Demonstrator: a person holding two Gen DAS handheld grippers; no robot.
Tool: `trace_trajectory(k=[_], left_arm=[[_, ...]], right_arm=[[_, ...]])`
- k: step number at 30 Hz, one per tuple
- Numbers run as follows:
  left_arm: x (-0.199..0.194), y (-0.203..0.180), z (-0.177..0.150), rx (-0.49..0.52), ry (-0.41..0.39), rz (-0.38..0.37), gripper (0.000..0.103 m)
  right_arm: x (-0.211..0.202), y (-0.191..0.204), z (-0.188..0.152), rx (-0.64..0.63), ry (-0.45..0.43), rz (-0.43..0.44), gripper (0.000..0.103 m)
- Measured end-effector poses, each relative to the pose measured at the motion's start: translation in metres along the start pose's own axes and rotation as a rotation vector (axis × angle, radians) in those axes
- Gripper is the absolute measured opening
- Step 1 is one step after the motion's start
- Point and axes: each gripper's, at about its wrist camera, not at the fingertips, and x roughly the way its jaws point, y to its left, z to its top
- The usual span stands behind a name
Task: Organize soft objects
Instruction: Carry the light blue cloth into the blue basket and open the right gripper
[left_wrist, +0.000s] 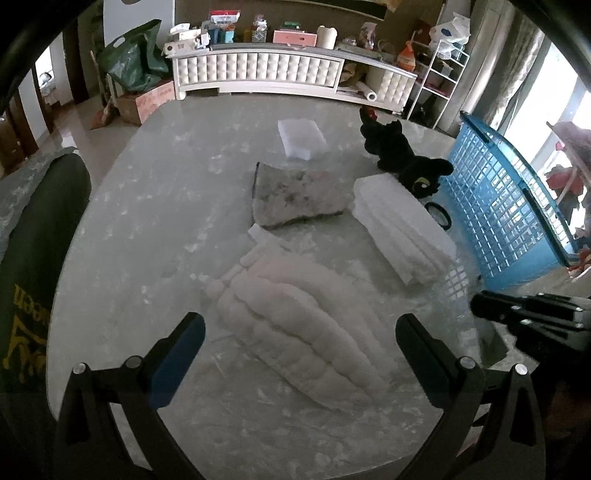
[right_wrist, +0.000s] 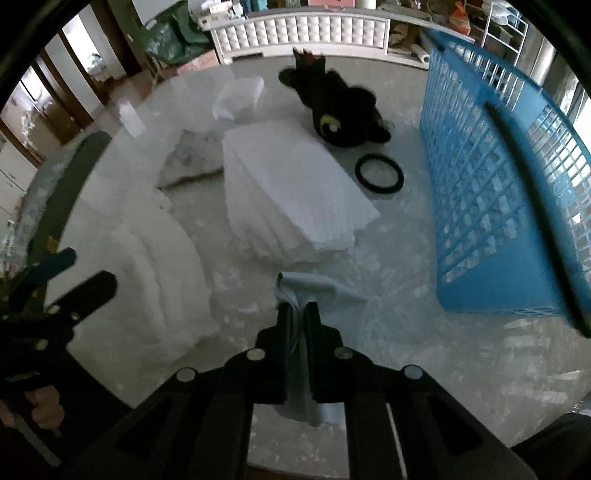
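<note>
A marble-topped desk (left_wrist: 155, 221) holds soft goods awaiting sorting. Near the left edge lies a dark green bag (left_wrist: 40, 258). The left hand-held gripper (left_wrist: 299, 354) hangs over the desk's near side with jaws wide apart and nothing between them, above a quilted white pad (left_wrist: 295, 325). Toward the middle sits a mottled grey cushion (left_wrist: 295, 195), with a small white block (left_wrist: 301, 138) closer to the far edge. Right of the cushion rests a stack of white sheets (right_wrist: 291, 192), with a black plush toy (right_wrist: 340, 110) and a black ring (right_wrist: 379, 173) beyond it. The right hand-held gripper (right_wrist: 298, 314) is clamped tight on a pale blue cloth (right_wrist: 317, 288) near the desk's front edge. A blue basket (right_wrist: 491, 192) stands at the right edge.
</note>
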Motion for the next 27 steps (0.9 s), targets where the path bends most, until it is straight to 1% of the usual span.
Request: trace_trajectory(k=[5, 8, 12, 14, 17, 22, 25, 27], left_arm=[[-0.003, -0.003, -0.001, -0.012, 0.021, 0.002, 0.103], [-0.005, -0.008, -0.004, -0.014, 0.044, -0.027, 0.103], [-0.005, -0.02, -0.006, 0.042, 0.051, 0.033, 0.103], [-0.004, -0.025, -0.005, 0.055, 0.063, 0.035, 0.103], [0.003, -0.034, -0.005, 0.075, 0.095, 0.038, 0.103], [0.008, -0.045, -0.005, 0.101, 0.106, 0.049, 0.103], [0.015, -0.049, -0.006, 0.121, 0.117, 0.053, 0.103], [0.021, -0.051, -0.006, 0.133, 0.128, 0.061, 0.103]], right_arm=[[-0.025, -0.007, 0.004, 0.023, -0.035, 0.076, 0.006], [-0.039, -0.01, 0.008, 0.026, -0.057, 0.107, 0.006], [-0.06, -0.019, 0.016, 0.02, -0.096, 0.142, 0.006], [-0.071, -0.023, 0.022, 0.015, -0.12, 0.153, 0.007], [-0.088, -0.033, 0.034, 0.021, -0.136, 0.195, 0.007], [-0.112, -0.055, 0.049, 0.018, -0.185, 0.186, 0.007], [-0.12, -0.07, 0.056, 0.041, -0.193, 0.195, 0.007], [-0.123, -0.082, 0.061, 0.05, -0.205, 0.181, 0.007]])
